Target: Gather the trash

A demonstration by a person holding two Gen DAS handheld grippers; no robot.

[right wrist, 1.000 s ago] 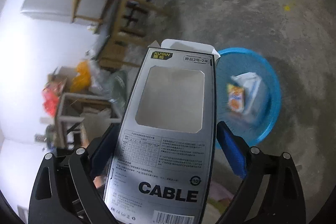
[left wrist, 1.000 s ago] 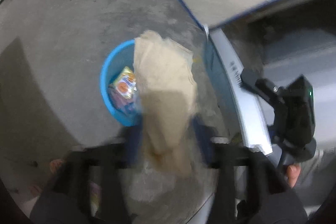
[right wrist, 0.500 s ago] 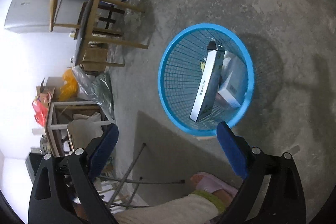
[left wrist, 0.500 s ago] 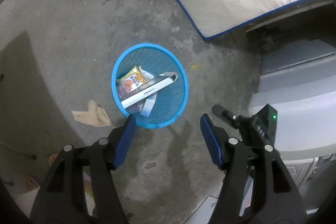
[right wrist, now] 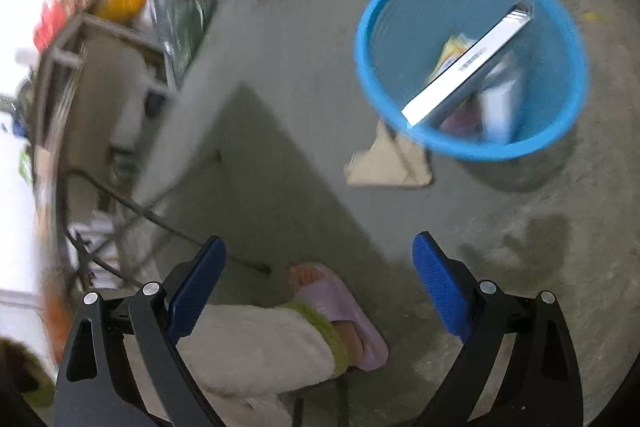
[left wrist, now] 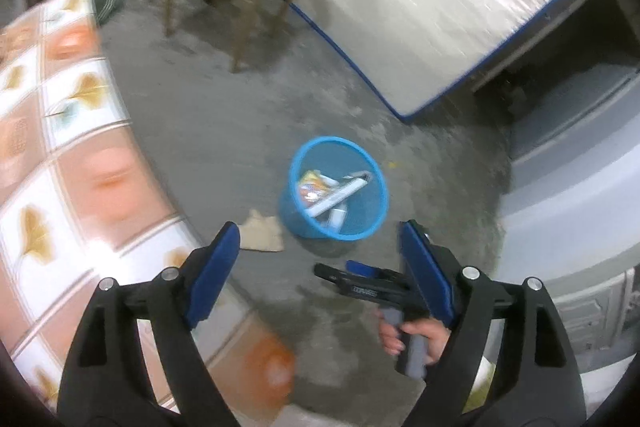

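The basket point(left wrist: 339, 187) is bright blue mesh, and in it lie a silver-grey box point(right wrist: 468, 67) with a white edge and an orange and yellow wrapper point(left wrist: 312, 185). The paper point(right wrist: 390, 159) beside it is pale tan. The floor point(left wrist: 224, 131) is mottled grey. The tablecloth point(left wrist: 60, 131) shows orange and white squares with golden leaves. The slipper point(right wrist: 344, 311) is lilac, with a lime-green cuff point(right wrist: 320, 323) above it.

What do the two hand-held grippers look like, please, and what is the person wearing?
Each gripper, left and right, has black angular plastic arms with silver bolts and flat blue textured pads. The right one, seen from the left wrist view, has a grey handle and white lettering on its black body. The person wears a cream fleece trouser leg with a green cuff and a lilac slipper.
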